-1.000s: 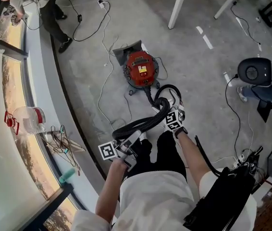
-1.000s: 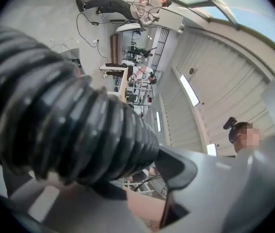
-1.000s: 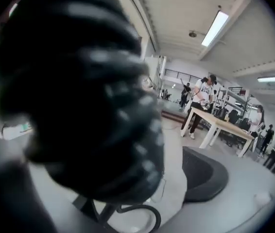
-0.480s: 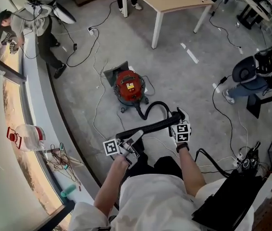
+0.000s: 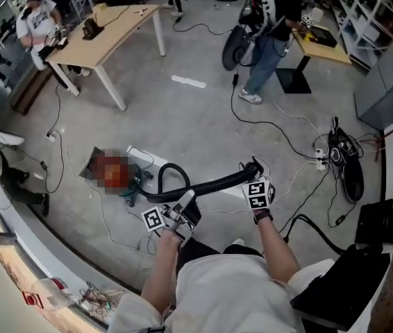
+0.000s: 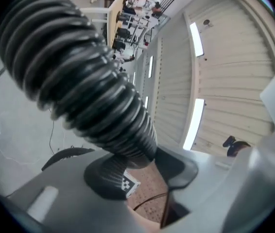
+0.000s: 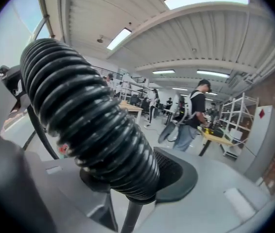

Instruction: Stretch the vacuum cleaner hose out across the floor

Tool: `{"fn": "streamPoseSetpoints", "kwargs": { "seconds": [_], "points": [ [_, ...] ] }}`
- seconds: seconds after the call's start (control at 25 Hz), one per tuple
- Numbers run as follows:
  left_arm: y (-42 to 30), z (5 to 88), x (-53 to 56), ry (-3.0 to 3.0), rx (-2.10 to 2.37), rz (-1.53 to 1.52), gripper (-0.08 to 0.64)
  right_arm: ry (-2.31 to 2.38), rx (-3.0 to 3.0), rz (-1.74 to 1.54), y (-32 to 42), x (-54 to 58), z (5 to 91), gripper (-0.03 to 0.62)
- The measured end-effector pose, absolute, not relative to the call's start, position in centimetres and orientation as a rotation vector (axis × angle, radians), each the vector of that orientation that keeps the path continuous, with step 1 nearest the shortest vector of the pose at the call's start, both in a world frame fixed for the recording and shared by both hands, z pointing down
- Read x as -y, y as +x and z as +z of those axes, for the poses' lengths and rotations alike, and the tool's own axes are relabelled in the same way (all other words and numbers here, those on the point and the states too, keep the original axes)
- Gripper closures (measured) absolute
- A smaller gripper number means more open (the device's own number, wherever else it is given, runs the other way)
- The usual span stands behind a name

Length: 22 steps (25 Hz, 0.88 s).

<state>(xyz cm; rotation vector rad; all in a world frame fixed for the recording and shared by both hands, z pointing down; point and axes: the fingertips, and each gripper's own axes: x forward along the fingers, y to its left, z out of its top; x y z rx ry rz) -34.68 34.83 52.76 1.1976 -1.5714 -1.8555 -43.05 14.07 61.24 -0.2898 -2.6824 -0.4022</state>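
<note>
A black ribbed hose [image 5: 214, 182] runs from the red vacuum cleaner [image 5: 94, 166] on the floor at the left, loops up, and spans between my two grippers above the floor. My left gripper [image 5: 185, 203] is shut on the hose near the loop. My right gripper [image 5: 253, 166] has just closed its jaws on the hose's far end and is shut on it. In the left gripper view the hose [image 6: 79, 81] fills the frame, pinched at the left gripper [image 6: 140, 164]. The right gripper view shows the hose [image 7: 94, 130] clamped in the right gripper [image 7: 137, 178].
A wooden table [image 5: 106, 26] stands at the back left with people beside it. A person [image 5: 273, 19] stands at the back right by a desk [image 5: 318, 44]. Cables [image 5: 287, 137] trail over the concrete floor to a power strip [image 5: 321, 159]. A black bag [image 5: 382, 220] lies at the right.
The head view has swung round towards the room. Both grippers have risen with the hose. The right gripper has closed on it, and the stretch between the grippers is straighter.
</note>
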Motion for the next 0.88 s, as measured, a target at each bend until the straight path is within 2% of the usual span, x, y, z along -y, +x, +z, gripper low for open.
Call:
{"fn": "streamPoseSetpoints", "kwargs": {
  "seconds": [0.2,0.36,0.64,0.88],
  "points": [
    [-31.6,52.4,-18.1,1.331,1.410,-1.695,0.385,0.076,2.657,-0.435,-34.0,5.0,59.7,0.393],
    [-28.2,52.6,-7.8,1.387,1.248,-1.618,0.386,0.330,2.620,-0.387,-26.5,15.8,59.0,0.393],
    [-22.0,52.8,6.9,1.493,0.955,-1.347,0.385,0.760,2.503,-0.280,-13.2,29.1,58.6,0.388],
    [-19.4,54.4,16.6,1.496,0.804,-1.229,0.383,0.941,2.416,-0.209,-6.6,36.6,59.8,0.380]
  ]
}}
